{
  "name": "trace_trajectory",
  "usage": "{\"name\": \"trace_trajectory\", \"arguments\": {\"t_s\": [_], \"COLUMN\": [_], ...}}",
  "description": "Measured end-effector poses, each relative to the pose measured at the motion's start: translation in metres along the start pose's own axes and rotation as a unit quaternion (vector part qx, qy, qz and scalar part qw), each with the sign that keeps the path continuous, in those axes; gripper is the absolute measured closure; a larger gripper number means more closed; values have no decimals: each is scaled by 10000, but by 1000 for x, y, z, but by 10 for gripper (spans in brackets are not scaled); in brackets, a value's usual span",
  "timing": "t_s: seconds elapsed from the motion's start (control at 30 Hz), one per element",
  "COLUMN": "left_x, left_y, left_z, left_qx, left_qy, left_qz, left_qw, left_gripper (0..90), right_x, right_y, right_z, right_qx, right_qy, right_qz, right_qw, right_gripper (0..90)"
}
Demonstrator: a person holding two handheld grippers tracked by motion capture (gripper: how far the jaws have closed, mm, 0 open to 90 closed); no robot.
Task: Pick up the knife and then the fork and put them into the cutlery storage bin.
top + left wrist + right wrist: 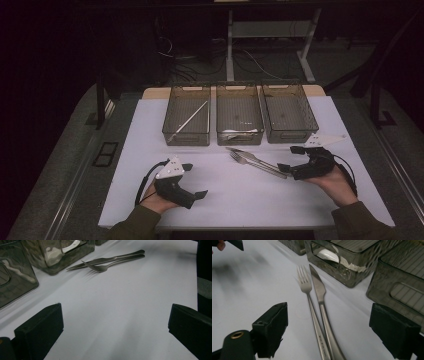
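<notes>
A: Note for this entry: fork (305, 287) and knife (320, 290) lie side by side, touching along the handles, on the white table cover (235, 195) just in front of the middle bin (239, 121).

B: Which hand is nearer?

A: The right gripper (287, 162), clearly. Its tips sit at the handle ends of the pair. The left gripper (196, 182) rests well apart, at the near left of the cover.

B: Long axis?

A: In the high view the pair runs on a slant, tines and blade tip toward the bins and the left, handles toward the right hand. In the right gripper view the handles run straight up between its jaws, so the jaws straddle both pieces across their width. My guess is that picking only one will call for a small sideways shift.

B: Jaw state?

A: Right: wide, nothing pressed, both handles lying in the gap but untouched. Left: also wide, bare cover between the jaws.

B: Bins?

A: Three dark see-through bins in a row. The left bin (186, 121) holds one long pale stick-like piece laid diagonally. The middle bin holds something white at its near end, possibly a spoon; cannot tell. The right bin (289, 119) looks empty.
</notes>
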State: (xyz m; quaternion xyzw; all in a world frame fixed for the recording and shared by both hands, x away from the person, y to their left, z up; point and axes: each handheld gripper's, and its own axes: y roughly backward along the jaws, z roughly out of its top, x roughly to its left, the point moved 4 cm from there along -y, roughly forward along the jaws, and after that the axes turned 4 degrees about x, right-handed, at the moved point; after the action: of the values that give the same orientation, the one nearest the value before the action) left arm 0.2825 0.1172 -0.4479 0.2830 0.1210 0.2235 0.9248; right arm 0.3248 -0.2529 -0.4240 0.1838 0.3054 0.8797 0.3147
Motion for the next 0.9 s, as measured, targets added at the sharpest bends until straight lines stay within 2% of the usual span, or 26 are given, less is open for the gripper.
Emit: {"name": "trace_trajectory", "arguments": {"t_s": [0.27, 0.57, 0.8, 0.9], "left_x": [-1, -1, -1, -1], "left_y": [-1, 0, -1, 0], "left_z": [0, 0, 1, 0], "left_qx": [-39, -27, -38, -26], "left_qy": [75, 35, 4, 34], "left_qz": [-23, -32, -43, -51], "left_qw": [10000, 10000, 10000, 10000], "left_gripper": [0, 0, 0, 0], "right_x": [-4, -6, -4, -3], "right_y": [-10, -26, -39, -44], "right_z": [18, 35, 46, 48], "right_qx": [19, 39, 244, 394], "right_qy": [66, 115, 223, 332], "right_qz": [-12, 56, 89, 71], "right_qw": [10000, 9999, 9994, 9986], "right_gripper": [170, 173, 177, 230]}}
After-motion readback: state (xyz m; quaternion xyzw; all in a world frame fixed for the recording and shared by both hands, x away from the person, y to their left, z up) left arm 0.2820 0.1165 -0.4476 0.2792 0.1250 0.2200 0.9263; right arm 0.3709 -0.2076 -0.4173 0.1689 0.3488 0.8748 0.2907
